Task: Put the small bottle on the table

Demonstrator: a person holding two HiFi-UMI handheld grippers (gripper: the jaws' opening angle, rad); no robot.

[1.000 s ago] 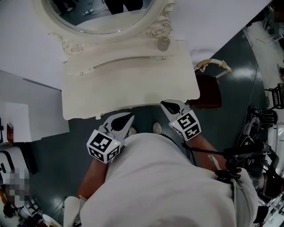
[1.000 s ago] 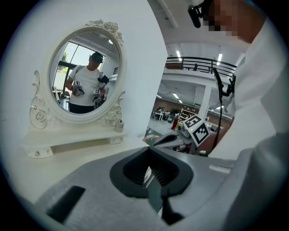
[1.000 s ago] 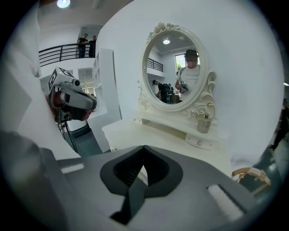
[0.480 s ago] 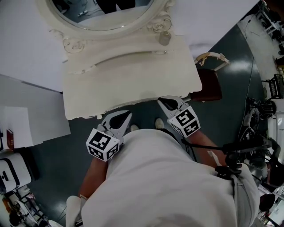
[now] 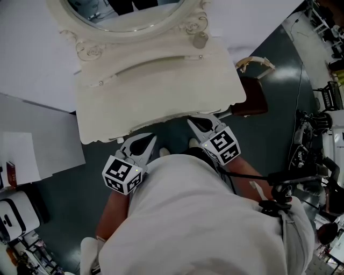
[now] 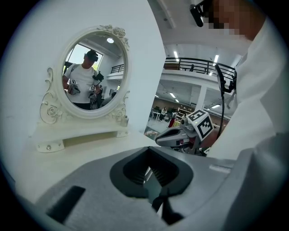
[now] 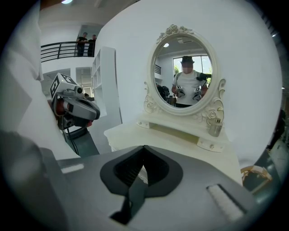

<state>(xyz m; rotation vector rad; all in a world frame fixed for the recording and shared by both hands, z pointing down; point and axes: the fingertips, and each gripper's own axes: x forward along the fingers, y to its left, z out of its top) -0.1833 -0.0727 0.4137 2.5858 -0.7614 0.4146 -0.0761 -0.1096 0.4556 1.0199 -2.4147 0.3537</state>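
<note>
Left tool (image 5: 144, 146) and right tool (image 5: 200, 127) sit pressed together, empty, at the bench's (image 5: 161, 94) near edge; the small bottle (image 5: 200, 40) stands upright by the mirror (image 5: 127, 9) base, far ahead, nearer the right tool.

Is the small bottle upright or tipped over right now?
Upright: the small bottle stands on its base at the right end of the mirror stand.

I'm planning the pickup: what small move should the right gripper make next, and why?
Probably open the right gripper and extend it toward the small bottle: its jaws are shut and empty at the front edge of the table, while the bottle stands far off on the mirror base.
</note>
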